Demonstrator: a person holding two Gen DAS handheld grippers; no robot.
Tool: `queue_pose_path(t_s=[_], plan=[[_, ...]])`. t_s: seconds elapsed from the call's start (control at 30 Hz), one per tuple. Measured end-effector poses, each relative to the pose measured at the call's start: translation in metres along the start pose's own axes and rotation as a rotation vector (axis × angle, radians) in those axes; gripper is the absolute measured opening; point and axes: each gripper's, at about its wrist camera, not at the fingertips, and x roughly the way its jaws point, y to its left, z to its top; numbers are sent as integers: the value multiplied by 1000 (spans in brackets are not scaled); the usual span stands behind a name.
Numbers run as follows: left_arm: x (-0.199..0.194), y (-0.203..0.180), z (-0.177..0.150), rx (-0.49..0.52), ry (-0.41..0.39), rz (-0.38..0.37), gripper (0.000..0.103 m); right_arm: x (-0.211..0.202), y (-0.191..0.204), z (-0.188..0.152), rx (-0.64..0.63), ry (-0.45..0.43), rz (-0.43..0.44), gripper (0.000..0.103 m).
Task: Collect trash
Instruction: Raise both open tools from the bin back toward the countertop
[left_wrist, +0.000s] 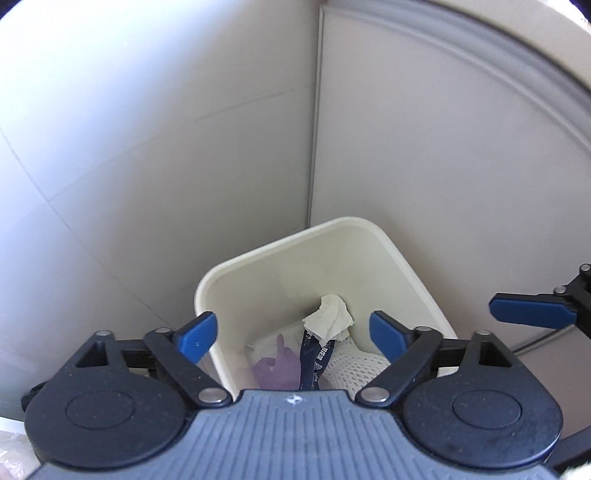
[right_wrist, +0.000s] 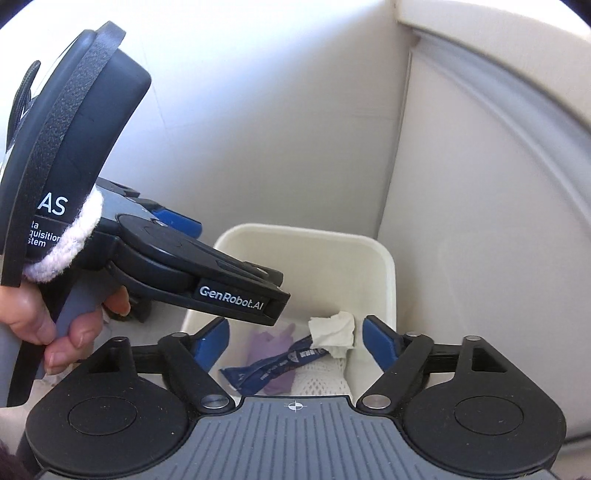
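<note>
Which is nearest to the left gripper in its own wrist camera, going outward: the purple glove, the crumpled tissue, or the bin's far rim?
From the left gripper:
1. Purple glove, low in the bin, left of the dark blue wrapper.
2. Crumpled tissue, higher, centre-right.
3. Bin's far rim, against the wall corner.

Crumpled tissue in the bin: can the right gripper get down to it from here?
Probably yes. The right gripper is open and empty, above the bin, and the crumpled tissue lies on top of the trash. The left gripper crosses the bin's left side only.
</note>
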Motion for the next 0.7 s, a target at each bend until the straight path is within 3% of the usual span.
queue_pose_path(t_s=[0.3,0.7], plan=[[-52,-3,8,13,-78,4,102,-53,18,5,-54,-44,-2,89],[-91,-8,9,38,-183,-31,102,-117,25,17,-73,-99,23,92]])
